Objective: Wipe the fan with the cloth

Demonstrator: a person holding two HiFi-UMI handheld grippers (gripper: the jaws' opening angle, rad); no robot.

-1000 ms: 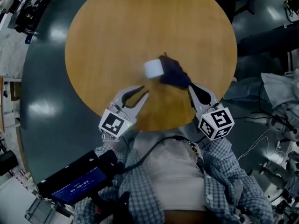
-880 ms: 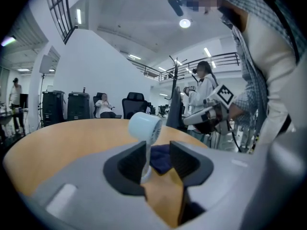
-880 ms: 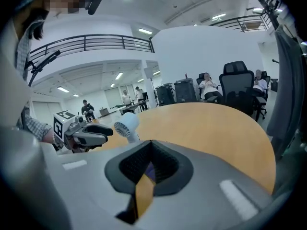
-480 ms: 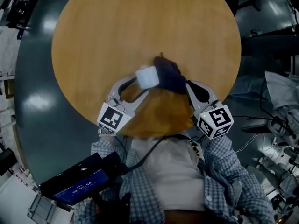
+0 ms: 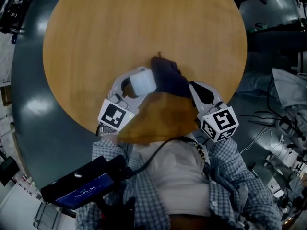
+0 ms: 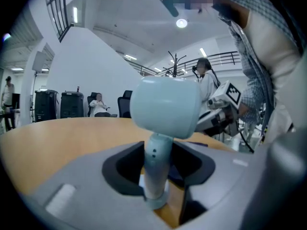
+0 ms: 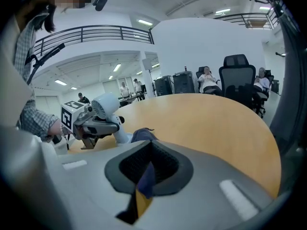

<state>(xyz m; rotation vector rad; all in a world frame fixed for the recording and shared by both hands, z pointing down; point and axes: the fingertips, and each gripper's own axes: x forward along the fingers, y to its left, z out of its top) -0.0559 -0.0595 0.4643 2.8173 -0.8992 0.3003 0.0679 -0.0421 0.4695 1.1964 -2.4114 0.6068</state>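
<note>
One fan, one cloth and two grippers at one round table.

The single small white fan (image 5: 142, 82) stands upright on the wooden table (image 5: 120, 28), near the edge on the person's side. The one dark blue cloth (image 5: 168, 78) lies bunched on the table just to the right of the fan, and in the head view it meets the fan's head. The left gripper (image 5: 135, 87) has the fan's stem between its jaws, which have just been closing and now sit against both sides of the stem. The right gripper (image 5: 194, 87) keeps its jaws pressed together, pinching one end of the cloth.
</note>
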